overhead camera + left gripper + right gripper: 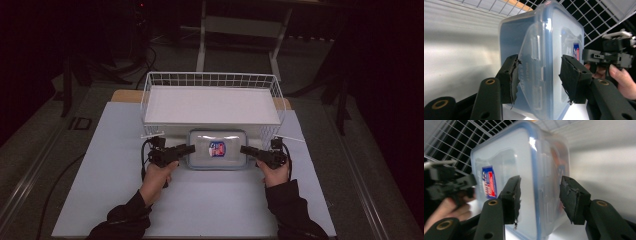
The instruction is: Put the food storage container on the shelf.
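A clear plastic food container (217, 149) with a blue-edged snap lid and a red-and-blue label on top sits on the white table (100, 165), just in front of a white wire basket (210, 80) whose floor is covered by a white sheet. The container lies between the two hand-held grippers, one at each short end. The left gripper (191, 148) reaches in from the left; in the left gripper view its black jaws straddle the container's end, over the lid's side latch (536, 47), with the foam pads (514, 75) set close against the plastic on both sides, a narrow stance clamped on the box. The right gripper (243, 149) comes in from the opposite end; in the right gripper view one pad (514, 195) lies against the lid side of the container, while the other pad (571, 195) stands a little off the wall, with a sliver of space showing, so these jaws bracket the end without pressing it firmly. Each gripper view also shows the other hand and its gripper beyond the container. The person's dark-sleeved forearms enter from the bottom of the high view.
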The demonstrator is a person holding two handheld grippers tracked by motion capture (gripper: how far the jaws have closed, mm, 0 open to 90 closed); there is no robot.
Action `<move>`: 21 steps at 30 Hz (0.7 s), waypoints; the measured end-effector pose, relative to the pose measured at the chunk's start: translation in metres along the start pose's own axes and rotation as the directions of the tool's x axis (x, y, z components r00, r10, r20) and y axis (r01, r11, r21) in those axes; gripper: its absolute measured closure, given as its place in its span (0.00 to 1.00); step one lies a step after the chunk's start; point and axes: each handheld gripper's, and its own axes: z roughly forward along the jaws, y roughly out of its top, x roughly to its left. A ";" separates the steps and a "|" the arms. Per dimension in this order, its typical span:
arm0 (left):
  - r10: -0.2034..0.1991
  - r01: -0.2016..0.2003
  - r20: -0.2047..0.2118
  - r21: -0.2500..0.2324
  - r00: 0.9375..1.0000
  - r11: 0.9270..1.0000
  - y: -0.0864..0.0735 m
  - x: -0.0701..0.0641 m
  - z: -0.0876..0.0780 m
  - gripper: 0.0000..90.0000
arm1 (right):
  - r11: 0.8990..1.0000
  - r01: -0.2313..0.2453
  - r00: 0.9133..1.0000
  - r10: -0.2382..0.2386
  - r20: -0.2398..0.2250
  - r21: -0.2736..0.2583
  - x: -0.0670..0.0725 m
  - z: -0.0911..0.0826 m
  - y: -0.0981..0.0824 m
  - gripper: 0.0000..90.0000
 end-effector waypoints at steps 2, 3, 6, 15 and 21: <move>-0.021 0.021 0.011 -0.018 1.000 1.000 -0.001 0.004 0.001 0.53 | 0.999 0.028 0.999 -0.027 0.020 -0.016 0.004 -0.002 0.001 0.69; -0.033 0.033 0.012 -0.032 0.999 0.999 -0.002 0.005 0.002 0.53 | 0.995 0.104 0.992 -0.104 0.076 0.001 0.013 0.000 0.003 0.65; -0.029 0.029 0.008 -0.037 1.000 0.999 -0.002 0.004 0.002 0.52 | 0.992 0.128 0.987 -0.127 0.099 -0.001 0.016 0.002 0.002 0.62; 0.004 -0.009 -0.058 -0.075 0.998 0.997 -0.001 -0.001 0.006 0.48 | 0.988 0.149 0.981 -0.141 0.137 -0.050 0.017 0.004 -0.002 0.58; -0.015 0.006 -0.096 -0.094 0.995 0.996 0.001 -0.001 0.008 0.47 | 0.987 0.146 0.978 -0.134 0.162 -0.066 0.018 0.006 -0.001 0.57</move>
